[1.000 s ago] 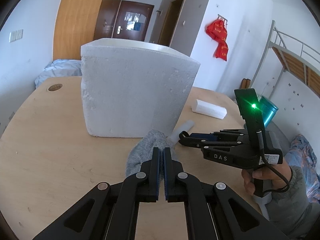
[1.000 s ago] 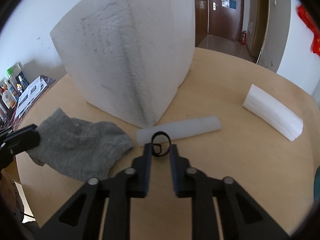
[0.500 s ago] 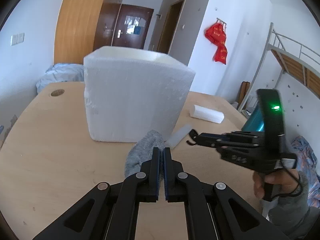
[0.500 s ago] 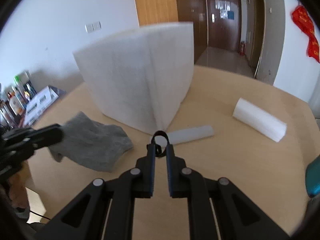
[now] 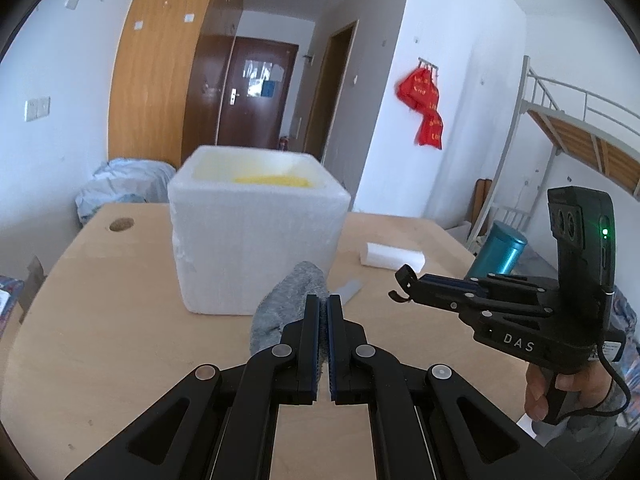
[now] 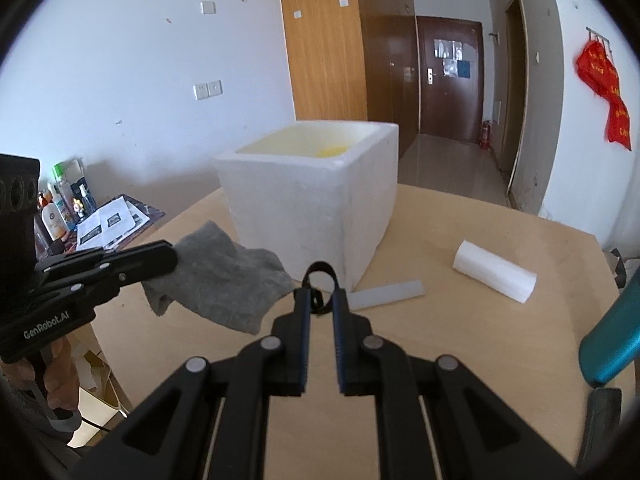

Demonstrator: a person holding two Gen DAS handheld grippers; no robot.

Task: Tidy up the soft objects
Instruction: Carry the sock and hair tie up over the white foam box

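A grey sock (image 5: 276,308) hangs from my left gripper (image 5: 323,302), whose jaws are shut on its edge. In the right wrist view the same sock (image 6: 224,280) droops from the left gripper (image 6: 170,260), lifted off the wooden table (image 6: 480,340). My right gripper (image 6: 320,298) is shut on a small black elastic loop (image 6: 320,269) that sticks up between its tips. The left wrist view shows the right gripper (image 5: 402,280) at the right, held by a hand. An open white foam box (image 5: 256,240) stands just behind both, something yellow (image 5: 276,180) inside.
A white foam block (image 6: 494,276) and a pale flat strip (image 6: 388,292) lie on the table right of the box (image 6: 312,208). A teal cylinder (image 5: 498,254) stands off the table's right edge. Bottles and papers (image 6: 108,222) sit on a side surface at left.
Both grippers have risen and pulled back from the box. The sock and the black loop came up off the table with them, and the box's open top now shows.
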